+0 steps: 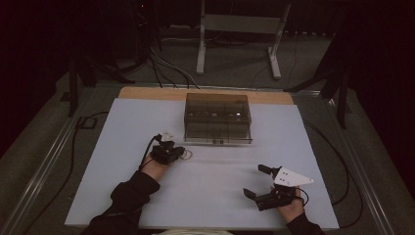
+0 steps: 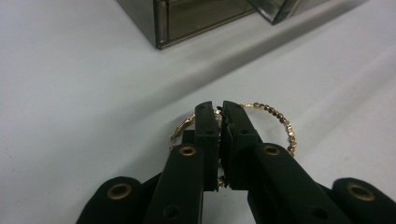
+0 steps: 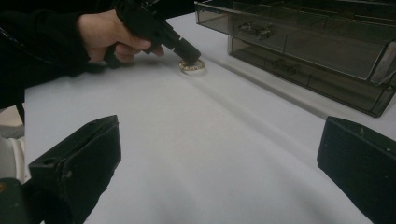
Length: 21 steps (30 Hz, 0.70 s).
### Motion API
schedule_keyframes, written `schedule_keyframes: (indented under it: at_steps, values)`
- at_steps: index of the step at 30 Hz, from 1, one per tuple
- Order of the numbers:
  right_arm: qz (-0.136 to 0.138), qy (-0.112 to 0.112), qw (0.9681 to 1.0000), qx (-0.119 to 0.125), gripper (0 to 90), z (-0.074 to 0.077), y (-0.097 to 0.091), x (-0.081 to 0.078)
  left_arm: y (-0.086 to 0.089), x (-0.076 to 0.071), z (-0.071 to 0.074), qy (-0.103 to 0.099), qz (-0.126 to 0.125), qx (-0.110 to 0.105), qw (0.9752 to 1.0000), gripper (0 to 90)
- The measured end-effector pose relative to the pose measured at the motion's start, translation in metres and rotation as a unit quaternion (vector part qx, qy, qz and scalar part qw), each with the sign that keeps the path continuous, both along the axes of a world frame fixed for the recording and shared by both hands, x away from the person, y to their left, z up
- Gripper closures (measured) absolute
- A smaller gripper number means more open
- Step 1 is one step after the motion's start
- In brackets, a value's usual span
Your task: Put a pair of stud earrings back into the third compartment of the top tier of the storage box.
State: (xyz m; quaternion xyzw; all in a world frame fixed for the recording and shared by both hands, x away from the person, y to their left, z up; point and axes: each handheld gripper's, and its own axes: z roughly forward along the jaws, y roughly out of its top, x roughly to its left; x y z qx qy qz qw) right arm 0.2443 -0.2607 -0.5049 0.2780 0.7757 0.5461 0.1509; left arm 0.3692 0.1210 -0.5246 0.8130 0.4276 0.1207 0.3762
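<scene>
While the left tool (image 2: 220, 108) stood clamped on it, one bracelet (image 2: 278, 120) lay flat on the white counter (image 1: 210, 181), just in front of the box (image 1: 218, 118) and apart from it. Items counted: one bracelet, one smoked clear box with compartments, two tools. Bracelet: a thin gold ring of small beads on one side and chain links on the other; round, so no long axis could be told. Left tool's jaws were nearly together, pinching the rim. Right tool (image 1: 262, 181) stood wide and empty, well apart.
</scene>
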Motion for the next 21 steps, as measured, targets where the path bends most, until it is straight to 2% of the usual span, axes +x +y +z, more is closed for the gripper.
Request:
schedule_keyframes:
  at_steps: [5, 13, 21]
  values:
    - [-0.002, 0.001, 1.0000, 0.001, 0.0, 0.000, 0.000, 0.000, 0.002, -0.003, 0.007, -0.006, -0.005, -0.006, 0.9999, 87.5]
    - [-0.005, 0.000, 1.0000, 0.004, 0.0, 0.000, -0.001, 0.000, 0.001, -0.016, 0.015, -0.022, -0.023, 0.017, 0.9993, 87.5]
    - [-0.005, 0.001, 1.0000, 0.005, 0.0, 0.000, -0.001, 0.000, -0.005, -0.031, 0.029, -0.033, -0.055, 0.009, 0.9979, 87.4]
